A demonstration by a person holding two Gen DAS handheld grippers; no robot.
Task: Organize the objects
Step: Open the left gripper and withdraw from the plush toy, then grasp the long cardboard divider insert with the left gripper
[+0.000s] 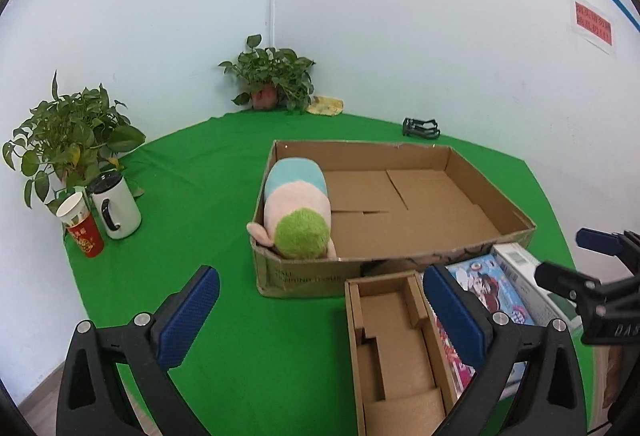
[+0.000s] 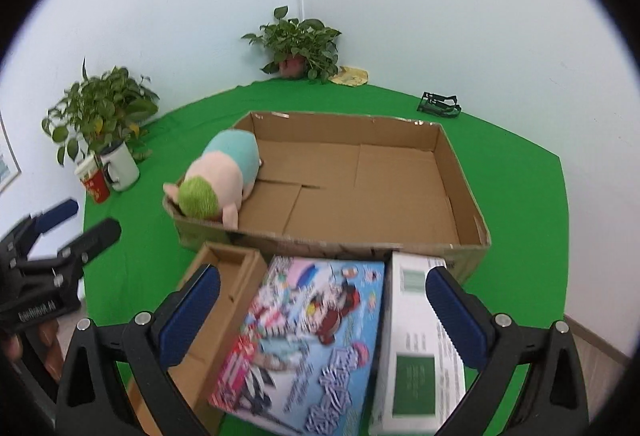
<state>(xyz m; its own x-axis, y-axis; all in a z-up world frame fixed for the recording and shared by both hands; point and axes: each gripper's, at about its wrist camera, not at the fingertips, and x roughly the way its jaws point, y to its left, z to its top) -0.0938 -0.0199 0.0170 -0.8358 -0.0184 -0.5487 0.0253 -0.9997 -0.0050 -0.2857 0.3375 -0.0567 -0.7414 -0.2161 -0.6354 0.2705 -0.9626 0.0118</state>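
Lying flat directly beneath and ahead of the right gripper (image 2: pixel 322 310), spread wide and holding nothing: colourful toy box (image 2: pixel 308 340), glossy printed card, judged light and stiff but slippery on its broad faces. Best taken across the narrow width by its long edges; pinching a face would likely dent the card. Touching its right side: white carton (image 2: pixel 420 348), rigid, matte, probably heavier, also to be gripped across the short dimension. Touching its left side: open brown tray box (image 2: pixel 224 288), thin-walled with inner partitions, apt to flex if squeezed at the rim.

Beyond the fingertips, just past these three: large cardboard box (image 2: pixel 464 192), shallow, mostly bare inside. Resting in its near-left corner: plush toy (image 2: pixel 218 176), soft, compressible, no further handling judged necessary.

Left gripper (image 1: pixel 320 310), likewise spread wide with nothing between the pads, poised over green cloth (image 1: pixel 200 196) and the tray box's near end.

Far off to the left: white mug (image 1: pixel 116 208) and red cup (image 1: pixel 82 230), clear of the work.
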